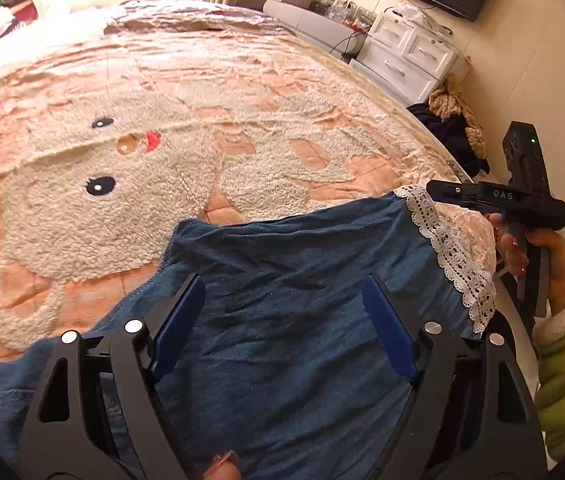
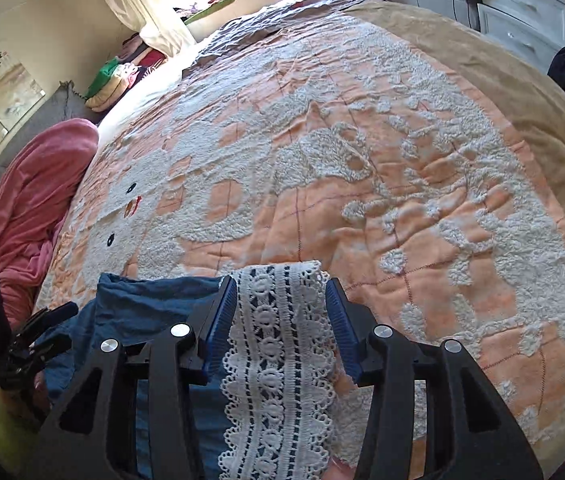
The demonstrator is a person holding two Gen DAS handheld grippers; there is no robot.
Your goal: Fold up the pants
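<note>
- Blue pants (image 1: pixel 282 300) of soft, crinkled denim-like cloth are seen spread at the near edge of a bed (image 2: pixel 542 92), on a quilted peach blanket (image 1: pixel 266 92) patterned with fleecy white shapes and a cartoon face.
- One leg end is finished with a band of white openwork lace trim (image 2: pixel 278 344), scalloped along both borders; it is laid closest to the bed's near right corner.
- The left gripper (image 1: pixel 282 324) is held over the middle of the cloth with its blue-padded fingers (image 1: pixel 178 328) spread wide and nothing caught between them, apparently so that the fabric can be steadied or a fold line chosen.
- The right gripper (image 2: pixel 280 320) is poised at the lace hem, its ribbed blue fingers (image 2: pixel 220 320) parted on either side of the trim; no clamping on the lace is shown, though a grasp of this end seems to be intended.
- The cloth is judged limp and likely to sag and wrinkle when lifted.
- A pink garment (image 2: pixel 30 200) is heaped at the bed's far left side.
</note>
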